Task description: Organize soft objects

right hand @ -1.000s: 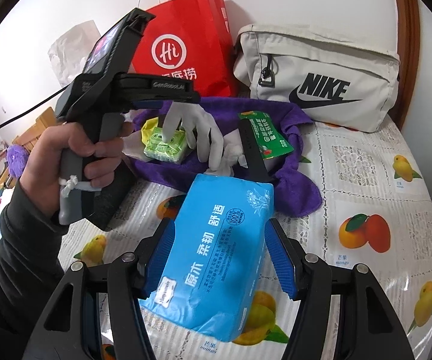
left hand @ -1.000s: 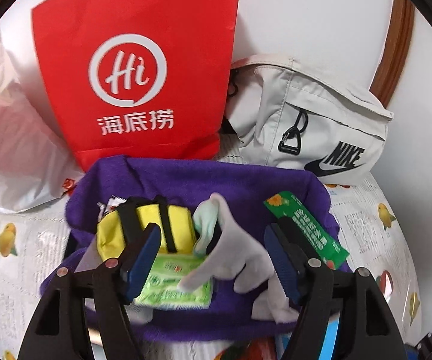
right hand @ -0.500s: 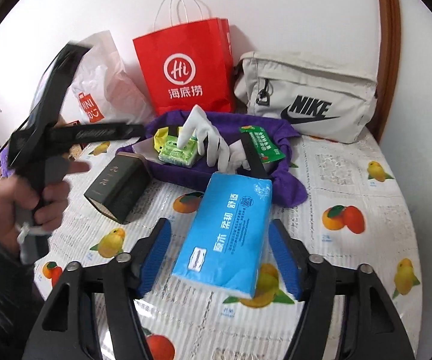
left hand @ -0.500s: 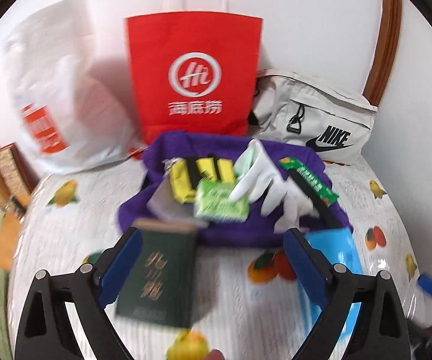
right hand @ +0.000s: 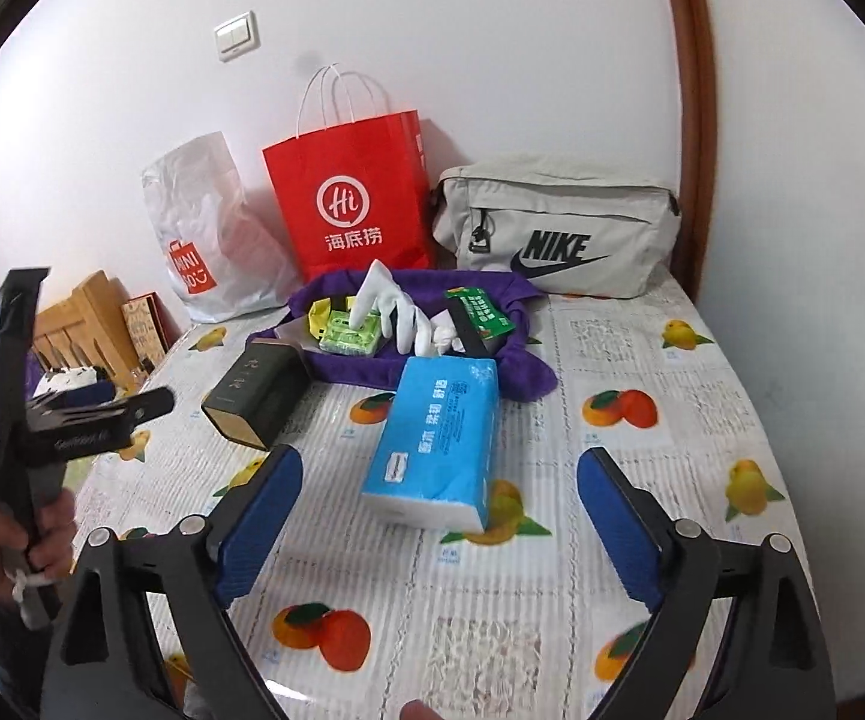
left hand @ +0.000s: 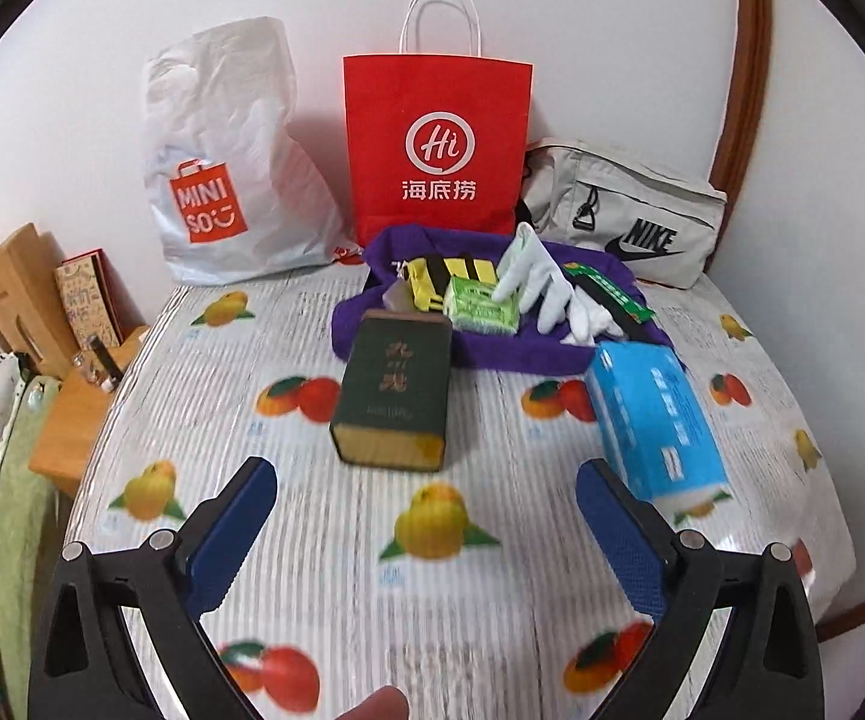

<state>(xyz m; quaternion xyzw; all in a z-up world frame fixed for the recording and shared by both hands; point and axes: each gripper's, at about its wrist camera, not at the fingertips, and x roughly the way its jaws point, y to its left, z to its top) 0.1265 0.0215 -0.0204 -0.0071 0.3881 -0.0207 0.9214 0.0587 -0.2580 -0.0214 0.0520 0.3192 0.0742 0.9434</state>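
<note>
Left gripper spread wide, empty, above fruit-print table. Right gripper also wide apart, empty. Blue tissue pack flat on table, touching purple cloth edge; white glove lies on cloth.

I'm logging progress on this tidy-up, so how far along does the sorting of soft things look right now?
Done: white gloves, a green tissue pack and a yellow pouch lie gathered on the purple cloth. In hand: nothing; the left gripper and right gripper are both open and empty. Left: the blue tissue pack and dark green box lie on the table beside the cloth.
</note>
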